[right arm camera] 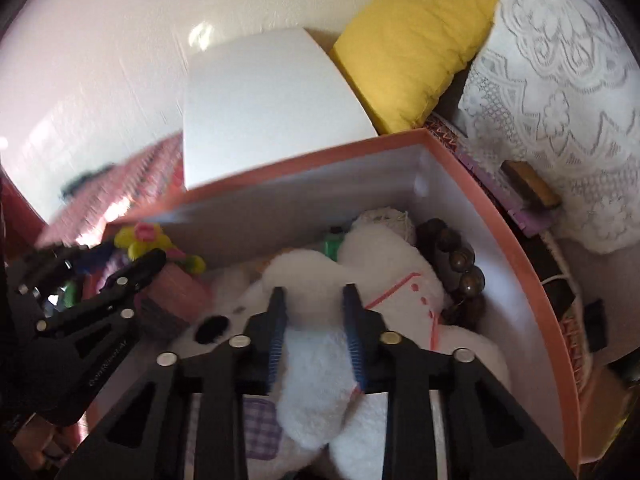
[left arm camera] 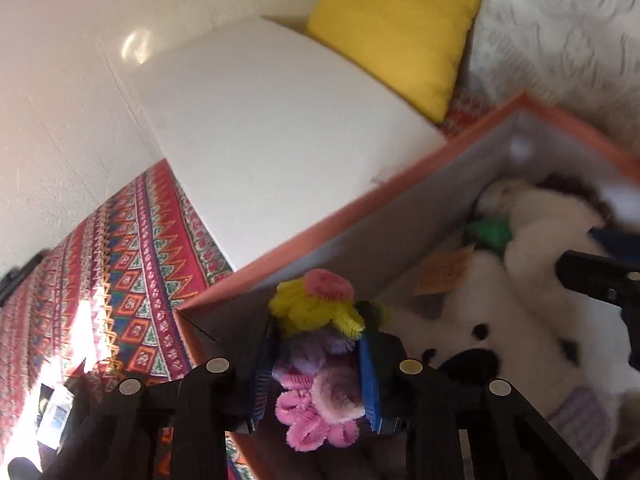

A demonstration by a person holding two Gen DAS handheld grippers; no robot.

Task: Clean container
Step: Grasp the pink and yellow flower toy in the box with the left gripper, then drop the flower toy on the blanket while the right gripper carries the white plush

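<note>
An orange-rimmed box [left arm camera: 304, 236] [right arm camera: 516, 224] with white inner walls holds soft toys. My left gripper [left arm camera: 316, 344] is shut on a bunch of pipe-cleaner flowers [left arm camera: 316, 308], yellow and pink on top, purple and pink lower down, held over the box's left corner. In the right wrist view the same flowers [right arm camera: 144, 240] and left gripper [right arm camera: 120, 280] show at far left. My right gripper [right arm camera: 314, 304] is shut on a limb of a white plush toy [right arm camera: 316, 360] lying in the box. The plush toy [left arm camera: 520, 280] has black patches. A brown bead string [right arm camera: 460, 264] lies beside it.
A white board [left arm camera: 260, 120] [right arm camera: 264, 112] leans behind the box, with a yellow cushion [left arm camera: 400, 24] [right arm camera: 412, 52] and white lace fabric [right arm camera: 560, 100] further right. A patterned red cloth [left arm camera: 120, 248] covers the surface at left. A purple book with a brown block [right arm camera: 528, 192] lies right of the box.
</note>
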